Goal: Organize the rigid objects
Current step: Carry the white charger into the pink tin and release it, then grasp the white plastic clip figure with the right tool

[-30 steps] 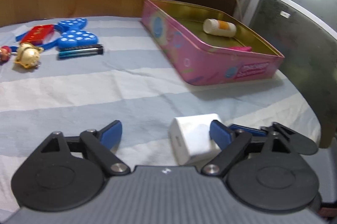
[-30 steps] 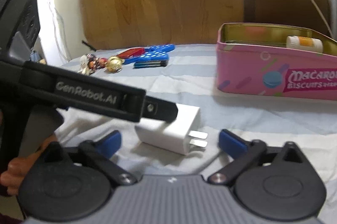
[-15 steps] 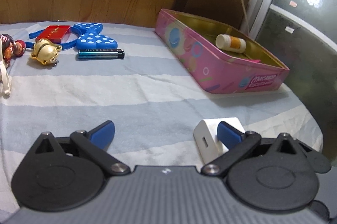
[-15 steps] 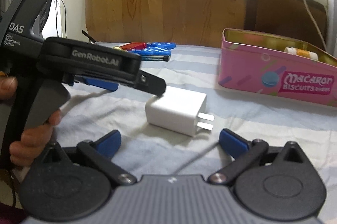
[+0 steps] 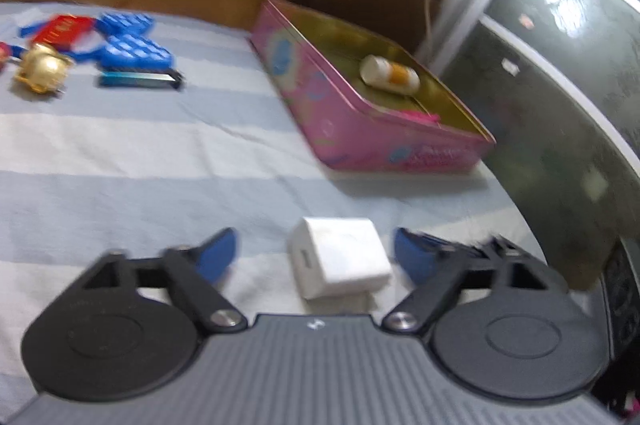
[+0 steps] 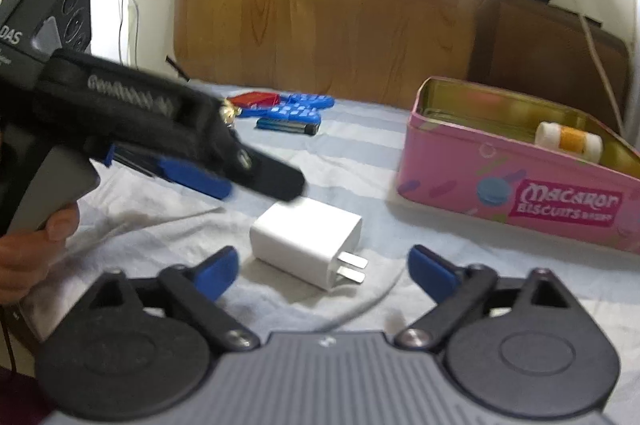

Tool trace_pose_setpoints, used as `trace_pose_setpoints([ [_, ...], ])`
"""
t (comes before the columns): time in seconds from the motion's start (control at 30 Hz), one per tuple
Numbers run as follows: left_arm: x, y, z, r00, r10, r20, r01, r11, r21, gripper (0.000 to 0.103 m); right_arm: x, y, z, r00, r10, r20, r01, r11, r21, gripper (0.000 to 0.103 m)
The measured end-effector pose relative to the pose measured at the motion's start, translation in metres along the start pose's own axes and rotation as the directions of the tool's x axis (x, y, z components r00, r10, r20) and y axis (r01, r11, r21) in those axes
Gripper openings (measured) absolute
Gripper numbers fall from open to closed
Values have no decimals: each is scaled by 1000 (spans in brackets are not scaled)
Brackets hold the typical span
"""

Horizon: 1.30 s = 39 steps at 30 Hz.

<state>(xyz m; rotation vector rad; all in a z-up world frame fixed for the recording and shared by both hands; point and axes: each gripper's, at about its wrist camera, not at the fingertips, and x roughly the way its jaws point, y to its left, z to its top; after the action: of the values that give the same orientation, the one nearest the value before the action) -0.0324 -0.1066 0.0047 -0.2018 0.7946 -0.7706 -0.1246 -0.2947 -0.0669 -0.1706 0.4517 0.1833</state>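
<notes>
A white plug charger (image 5: 340,257) lies on the striped cloth between the open jaws of my left gripper (image 5: 316,255), touching neither pad. In the right wrist view the charger (image 6: 306,243) lies with its prongs toward the right, between the open jaws of my right gripper (image 6: 324,267). The left gripper (image 6: 192,161) reaches in from the left, just above the charger. A pink biscuit tin (image 5: 372,129) stands beyond; it also shows in the right wrist view (image 6: 516,193). It holds a white and orange bottle (image 5: 390,73).
At the far left lie a blue dotted bow (image 5: 132,45), a red card (image 5: 60,27), a gold bell (image 5: 40,69) and a dark blue lighter (image 5: 140,79). A white cable (image 6: 360,309) runs under my right gripper. The table edge curves at the right (image 5: 532,225).
My left gripper has swung right, so the charger now sits centred between its jaws instead of by the right pad. The right gripper has moved a little nearer to the charger.
</notes>
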Motion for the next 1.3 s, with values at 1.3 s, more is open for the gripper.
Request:
trace_pose_setpoints([
  [1.3,-37,27,54,915,265,304,-325,931,167,73,19,-39,47,959,-71,276,32,989,145,57],
])
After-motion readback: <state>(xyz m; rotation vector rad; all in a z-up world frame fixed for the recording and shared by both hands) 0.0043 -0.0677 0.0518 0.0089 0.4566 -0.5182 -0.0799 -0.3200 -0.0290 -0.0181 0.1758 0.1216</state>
